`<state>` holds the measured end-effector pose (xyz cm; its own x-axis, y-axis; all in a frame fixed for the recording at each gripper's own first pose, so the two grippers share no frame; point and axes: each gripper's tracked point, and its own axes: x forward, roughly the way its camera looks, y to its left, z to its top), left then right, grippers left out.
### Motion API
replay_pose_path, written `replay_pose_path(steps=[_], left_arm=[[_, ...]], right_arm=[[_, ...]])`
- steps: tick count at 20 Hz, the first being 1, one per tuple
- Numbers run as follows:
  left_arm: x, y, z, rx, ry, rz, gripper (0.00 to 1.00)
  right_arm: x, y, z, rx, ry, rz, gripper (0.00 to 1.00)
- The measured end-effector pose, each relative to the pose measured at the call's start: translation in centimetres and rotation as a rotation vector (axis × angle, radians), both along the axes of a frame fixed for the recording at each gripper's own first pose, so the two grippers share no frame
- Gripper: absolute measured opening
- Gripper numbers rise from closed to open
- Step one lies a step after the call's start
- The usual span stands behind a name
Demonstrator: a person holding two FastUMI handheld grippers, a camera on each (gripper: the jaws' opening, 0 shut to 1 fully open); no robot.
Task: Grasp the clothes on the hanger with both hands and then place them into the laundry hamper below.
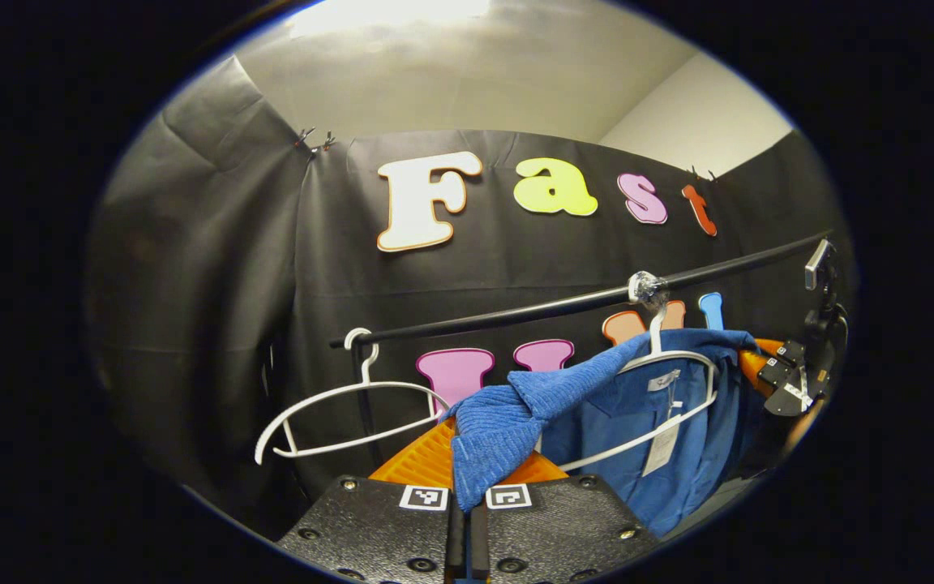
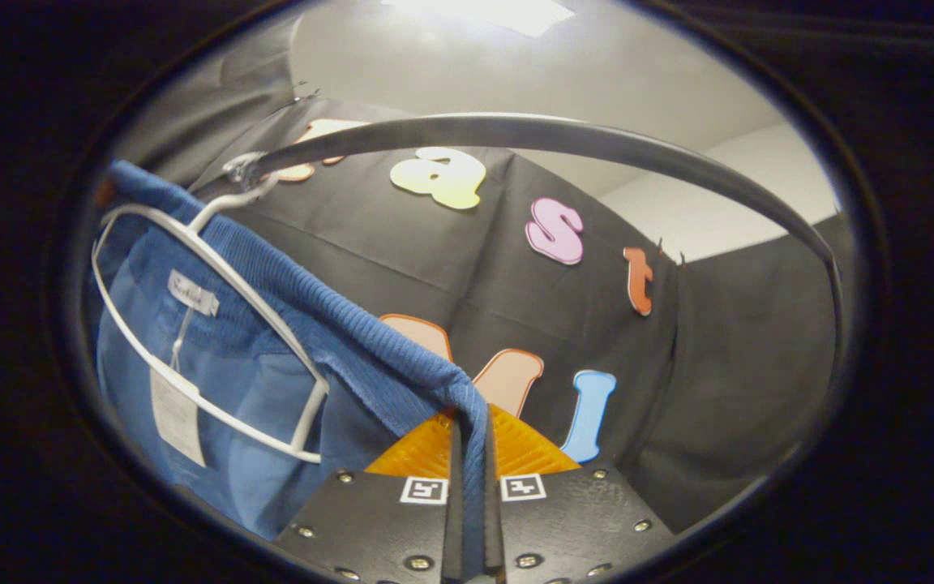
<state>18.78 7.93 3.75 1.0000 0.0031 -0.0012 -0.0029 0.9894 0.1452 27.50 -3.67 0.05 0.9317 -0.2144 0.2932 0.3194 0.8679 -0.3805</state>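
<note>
While the blue garment [image 1: 645, 422] hangs on its white hanger [image 1: 682, 381] from the black rail [image 1: 516, 312], right of centre in the left gripper view, both tools already have hold of it. The left tool [image 1: 467, 507], at the bottom centre of the left gripper view, is closed on a bunched fold of the ribbed blue edge, cloth pinched between its fingers. The right tool [image 2: 473, 495], at the bottom centre of the right gripper view, is likewise closed on the ribbed edge, which runs up toward the upper left of that frame and the hanger's hook. I judge the garment soft, light and limp: it will sag and stretch between the 2 grips rather than keep a shape, and the ribbed hem looks thick enough to give a firm, non-slippery hold. The risk is cloth snagging on the hanger's arms as it comes away. Counted: 1 garment, 2 white hangers, the second, empty hanger [image 1: 337, 414] at the lower left of the left gripper view, and 1 rail. A white tag [image 2: 191, 294] sits inside the collar.
</note>
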Motion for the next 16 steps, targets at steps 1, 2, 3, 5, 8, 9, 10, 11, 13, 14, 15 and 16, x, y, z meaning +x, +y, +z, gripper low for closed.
replay_pose_path(steps=[1,2,3,5,8,9,10,11,13,14,15,16], left_arm=[[0.5,0.7,0.2,0.031,-0.007,0.012,0.03],[1.0,1.2,0.0,0.052,0.002,0.014,0.04],[1.6,1.3,-0.4,0.052,0.010,0.013,0.03],[2.5,1.2,-2.2,0.056,0.044,0.001,0.03],[3.3,1.1,-4.3,0.024,0.047,-0.023,0.03],[3.6,0.9,-4.6,0.014,0.039,-0.033,0.03],[3.7,0.9,-4.9,0.007,0.038,-0.034,0.03],[4.0,0.7,-4.8,0.001,0.030,-0.040,0.04],[4.4,1.0,-4.5,-0.007,0.024,-0.049,0.04],[4.5,0.9,-4.4,-0.021,0.026,-0.064,0.04],[4.7,1.0,-4.1,-0.033,0.026,-0.086,0.03],[4.9,0.8,-4.0,-0.035,0.037,-0.123,0.03]], right_arm=[[0.5,0.0,-0.3,-0.026,0.006,-0.004,0.09],[1.2,0.1,-0.8,-0.035,0.018,0.002,0.09],[1.8,0.2,-1.1,-0.044,0.022,0.007,0.09],[2.9,0.0,-1.6,-0.058,0.024,0.011,0.07],[4.1,-0.8,-3.4,0.021,0.061,0.045,0.07],[4.4,-1.2,-3.8,0.049,0.063,0.048,0.07],[4.6,-1.1,-4.2,0.070,0.061,0.064,0.07],[4.8,-1.4,-4.7,0.086,0.065,0.067,0.07],[5.4,-1.7,-5.9,0.125,0.111,0.092,0.07],[5.8,-1.9,-6.1,0.142,0.123,0.107,0.07],[6.0,-1.9,-6.0,0.147,0.125,0.121,0.07],[6.5,-2.0,-5.9,0.147,0.125,0.133,0.07]])
